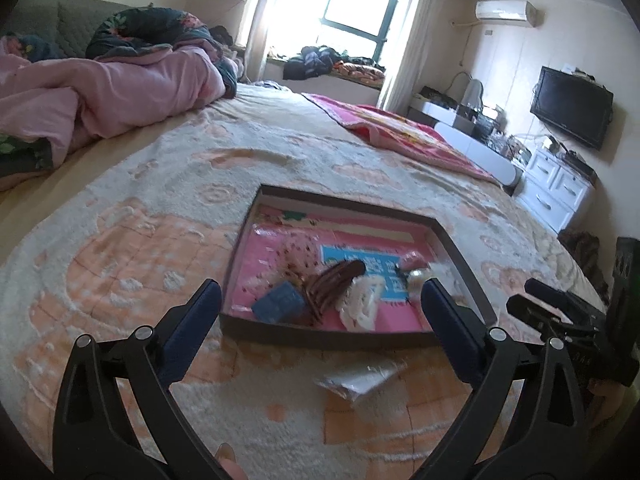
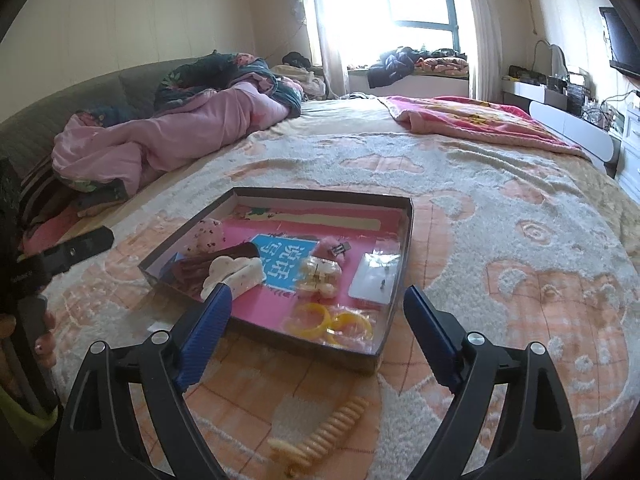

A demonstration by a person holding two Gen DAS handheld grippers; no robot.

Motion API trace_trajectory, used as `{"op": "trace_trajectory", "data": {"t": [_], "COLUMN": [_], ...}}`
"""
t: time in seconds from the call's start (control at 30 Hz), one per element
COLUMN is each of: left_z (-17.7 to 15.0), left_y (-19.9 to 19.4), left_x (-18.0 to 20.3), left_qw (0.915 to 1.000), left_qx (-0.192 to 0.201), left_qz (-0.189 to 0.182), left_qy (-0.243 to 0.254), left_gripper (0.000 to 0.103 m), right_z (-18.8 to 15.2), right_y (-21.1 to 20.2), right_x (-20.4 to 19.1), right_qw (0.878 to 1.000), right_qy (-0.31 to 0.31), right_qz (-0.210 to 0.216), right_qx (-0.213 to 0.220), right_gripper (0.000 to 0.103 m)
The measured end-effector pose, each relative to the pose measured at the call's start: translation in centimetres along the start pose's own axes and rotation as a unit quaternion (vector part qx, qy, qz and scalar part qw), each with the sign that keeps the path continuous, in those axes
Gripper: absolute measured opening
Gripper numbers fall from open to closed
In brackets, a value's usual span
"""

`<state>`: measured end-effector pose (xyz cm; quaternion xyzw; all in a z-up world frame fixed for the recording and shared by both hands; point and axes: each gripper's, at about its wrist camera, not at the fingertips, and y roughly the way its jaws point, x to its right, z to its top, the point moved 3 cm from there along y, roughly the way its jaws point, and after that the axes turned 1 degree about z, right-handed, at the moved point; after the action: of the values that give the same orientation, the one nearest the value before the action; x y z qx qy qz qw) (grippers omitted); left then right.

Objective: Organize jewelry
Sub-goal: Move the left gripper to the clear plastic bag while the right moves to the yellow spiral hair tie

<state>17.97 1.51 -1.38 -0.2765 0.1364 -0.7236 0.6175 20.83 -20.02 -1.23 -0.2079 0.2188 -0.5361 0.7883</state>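
A shallow dark tray (image 1: 344, 202) (image 2: 320, 192) with a pink floor lies on the bed. In it are a brown hair clip (image 1: 332, 280) (image 2: 216, 262), a white claw clip (image 1: 362, 300) (image 2: 234, 274), a small blue box (image 1: 280, 302), yellow bangles (image 2: 328, 320) in clear wrap and an earring card (image 2: 374, 280). My left gripper (image 1: 320, 300) hovers open just before the tray's near edge, nothing between its fingers. My right gripper (image 2: 318, 298) is open too, over the tray's near corner. A cream spiral hair tie (image 2: 332, 428) lies on the blanket under it.
A small clear packet (image 1: 360, 380) lies on the blanket in front of the tray. A pink quilt (image 2: 168, 136) is heaped at the back left and a pink blanket (image 2: 472, 120) at the back right. White drawers (image 1: 560, 188) stand beyond the bed's right edge.
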Motion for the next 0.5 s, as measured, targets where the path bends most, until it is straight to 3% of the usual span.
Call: {"op": "trace_trajectory", "data": {"t": [0.5], "left_z": [-3.7], "left_y": [1.3], "left_x": [2.7], "left_qw": [0.9958], "left_qx": [-0.054], "left_qz": [-0.010], "left_qy": [0.073], "left_gripper": [0.091], "right_z": [-4.1], "right_y": [-1.2], "right_x": [0.1], "right_qw": [0.999], "right_qy": [0.013], "right_qz": [-0.006], "right_qx": [-0.041], "right_gripper": [0.086]}}
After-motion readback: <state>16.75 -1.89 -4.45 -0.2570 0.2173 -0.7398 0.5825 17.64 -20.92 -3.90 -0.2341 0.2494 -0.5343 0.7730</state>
